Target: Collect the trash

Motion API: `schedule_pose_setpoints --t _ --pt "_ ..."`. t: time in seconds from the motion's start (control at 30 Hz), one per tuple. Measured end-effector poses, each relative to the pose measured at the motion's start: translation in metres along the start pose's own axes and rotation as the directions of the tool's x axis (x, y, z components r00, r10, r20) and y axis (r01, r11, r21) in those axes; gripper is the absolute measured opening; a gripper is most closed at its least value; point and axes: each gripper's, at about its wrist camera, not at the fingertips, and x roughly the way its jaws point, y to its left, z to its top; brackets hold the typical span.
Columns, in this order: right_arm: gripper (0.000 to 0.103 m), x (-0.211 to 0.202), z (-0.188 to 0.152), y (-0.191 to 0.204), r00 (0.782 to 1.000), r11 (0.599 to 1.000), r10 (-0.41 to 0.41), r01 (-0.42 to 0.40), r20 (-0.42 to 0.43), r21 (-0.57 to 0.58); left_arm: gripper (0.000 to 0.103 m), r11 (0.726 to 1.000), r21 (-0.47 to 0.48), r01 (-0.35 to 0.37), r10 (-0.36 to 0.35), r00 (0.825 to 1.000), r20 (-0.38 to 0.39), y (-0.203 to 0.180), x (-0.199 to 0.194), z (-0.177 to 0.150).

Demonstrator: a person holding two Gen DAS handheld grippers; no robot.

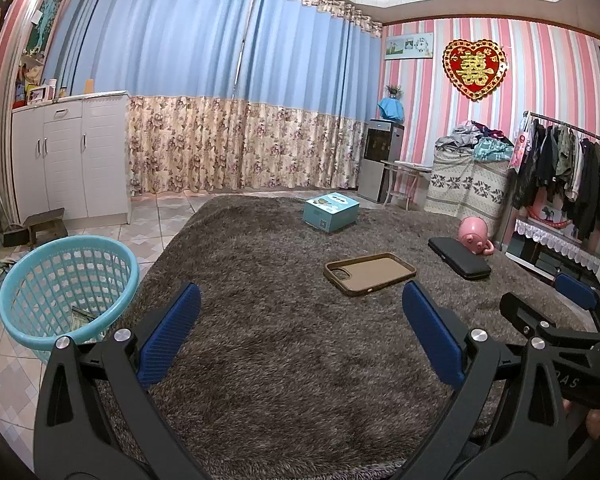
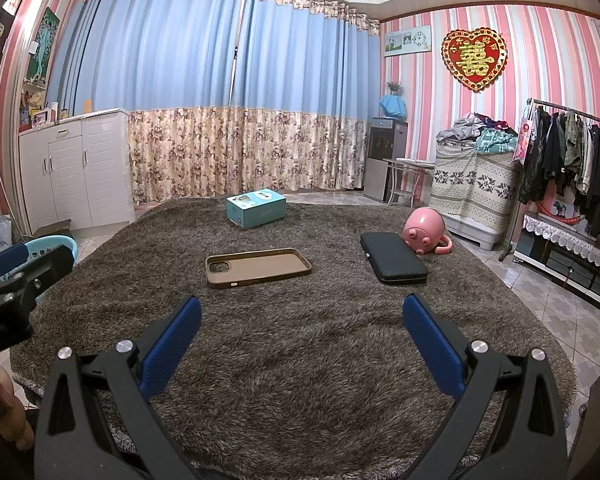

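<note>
- Leftmost, the round turquoise plastic lattice basket (image 1: 66,288) stands on the tiled floor just off the left edge of the shaggy grey-brown rug (image 1: 284,360); some paper already lies in its bottom. A throw from the rug could miss its rim or tip so light a basket.
- Next, the left gripper (image 1: 300,332) hangs over the rug's near edge, blue pads spread wide, holding nothing.
- Centrally, the flat brown phone case (image 2: 258,267) lies hollow side up; being thin and sunk in the pile, it could slide away or the pads could snag fibres.
- Behind it, the teal cardboard box (image 2: 256,208) sits near the far edge, probably too wide for the jaws.
- Further right, the right gripper (image 2: 302,340) is likewise wide open and empty.
- Rightmost, the black zipped case (image 2: 392,258) touches the toppled pink plastic piggy cup (image 2: 424,234); grabbing either may knock the other.
</note>
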Motion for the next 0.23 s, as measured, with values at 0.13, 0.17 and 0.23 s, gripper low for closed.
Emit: schedule_pose_setpoints --t 0.13,0.17,0.23 --pt "0.098 0.0 -0.0001 0.0 1.0 1.0 0.0 0.0 0.0 0.001 0.098 1.0 -0.005 -0.002 0.002 1.0 -0.006 0.0001 -0.0004 0.0003" --pt "0.098 0.0 -0.0001 0.0 1.0 1.0 0.0 0.0 0.0 0.001 0.098 1.0 -0.007 -0.003 0.003 1.0 -0.006 0.0006 -0.0005 0.0013" --pt "0.098 0.0001 0.0 0.0001 1.0 1.0 0.0 0.0 0.0 0.001 0.098 1.0 -0.01 -0.004 0.004 1.0 -0.007 -0.0007 -0.0004 0.0018"
